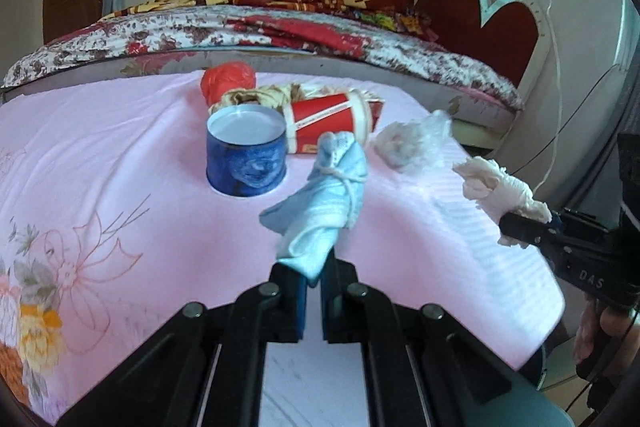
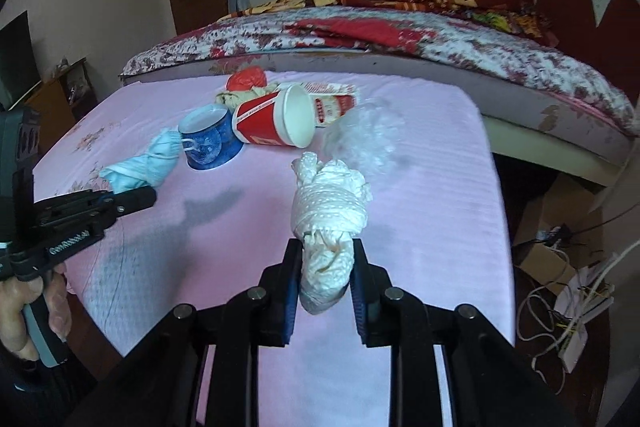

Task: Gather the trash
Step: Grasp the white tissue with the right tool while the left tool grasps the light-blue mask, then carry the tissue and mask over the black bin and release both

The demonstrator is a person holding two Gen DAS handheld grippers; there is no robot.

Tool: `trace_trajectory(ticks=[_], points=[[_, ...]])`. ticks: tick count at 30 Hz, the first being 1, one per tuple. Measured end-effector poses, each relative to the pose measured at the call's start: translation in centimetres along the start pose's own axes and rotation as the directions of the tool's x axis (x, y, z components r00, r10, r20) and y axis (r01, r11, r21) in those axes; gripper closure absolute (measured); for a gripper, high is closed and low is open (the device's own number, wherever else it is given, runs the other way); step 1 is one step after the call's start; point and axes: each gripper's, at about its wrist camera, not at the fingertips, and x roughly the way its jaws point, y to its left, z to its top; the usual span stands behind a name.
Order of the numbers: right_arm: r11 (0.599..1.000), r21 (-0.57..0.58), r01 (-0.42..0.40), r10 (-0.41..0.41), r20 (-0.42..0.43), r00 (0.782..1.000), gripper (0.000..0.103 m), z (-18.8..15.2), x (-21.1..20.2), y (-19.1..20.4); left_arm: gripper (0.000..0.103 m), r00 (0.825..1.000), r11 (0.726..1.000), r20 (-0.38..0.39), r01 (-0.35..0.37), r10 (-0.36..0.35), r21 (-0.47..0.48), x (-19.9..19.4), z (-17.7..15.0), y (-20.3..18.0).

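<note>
blue wad (image 1: 324,211) clamped in left fingers (image 1: 294,291), white wad (image 2: 328,227) in right, housing lettered "das" (image 1: 590,281).

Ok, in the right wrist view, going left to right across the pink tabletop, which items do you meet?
Light blue knotted cloth bundle held by the left gripper → blue patterned mug → red paper cup on its side → clear crumpled plastic bag.

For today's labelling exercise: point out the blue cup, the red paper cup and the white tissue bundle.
blue cup (image 1: 247,163), left wrist view, on its printed side wall.
red paper cup (image 2: 258,125), right wrist view, on its red side.
white tissue bundle (image 2: 328,211), right wrist view, on its wrapped middle.
</note>
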Motion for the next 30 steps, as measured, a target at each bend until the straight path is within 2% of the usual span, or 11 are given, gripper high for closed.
trace_trajectory(ticks=[10,16,30], points=[[0.995,0.047,0.085,-0.088,0.065,0.994,0.078,-2.9,-8.1,-2.2,0.098,0.996,0.997,0.043,0.077,-0.078,0.023,-3.9,-2.0,-3.6],[0.985,0.096,0.142,-0.15,0.086,0.985,0.078,-4.9,-12.3,-3.9,0.098,0.992,0.991,0.06,0.105,-0.11,0.086,-5.6,-3.1,-6.9],[0.955,0.197,0.223,-0.24,0.066,0.968,0.078,-11.2,-18.5,-7.8,0.098,0.98,0.957,0.016,0.192,-0.2,0.217,-5.4,-5.3,-14.8]])
